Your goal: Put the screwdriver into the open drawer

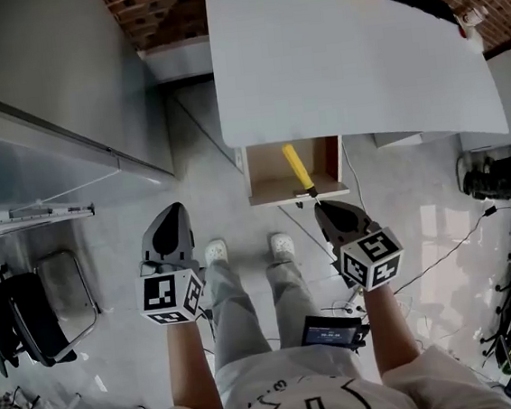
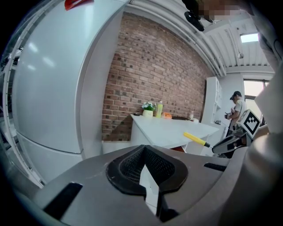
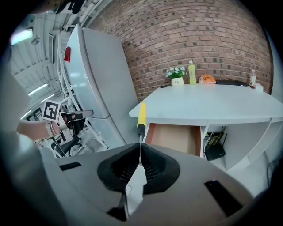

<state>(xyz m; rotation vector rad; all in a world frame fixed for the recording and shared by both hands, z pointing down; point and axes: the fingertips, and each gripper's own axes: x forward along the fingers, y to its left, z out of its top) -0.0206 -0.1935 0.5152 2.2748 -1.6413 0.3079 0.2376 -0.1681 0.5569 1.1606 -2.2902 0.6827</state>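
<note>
The screwdriver point(image 1: 298, 168) has a yellow handle and a thin metal shaft. My right gripper point(image 1: 321, 204) is shut on the shaft, and the handle points away from me over the open wooden drawer point(image 1: 268, 191) under the white table point(image 1: 340, 54). In the right gripper view the handle point(image 3: 141, 114) stands up from the right gripper point(image 3: 140, 153), with the drawer point(image 3: 174, 137) beyond it. My left gripper point(image 1: 173, 209) hangs over the floor left of the drawer, shut and holding nothing. In the left gripper view the left gripper point(image 2: 148, 171) faces the screwdriver point(image 2: 193, 138), far right.
A tall grey fridge point(image 1: 51, 75) stands at the left, a black chair point(image 1: 32, 322) below it. A plant pot point(image 3: 177, 80), a bottle point(image 3: 191, 73) and an orange item point(image 3: 206, 79) line the table's back. Cables point(image 1: 443, 256) cross the floor. A person point(image 2: 236, 108) stands far right.
</note>
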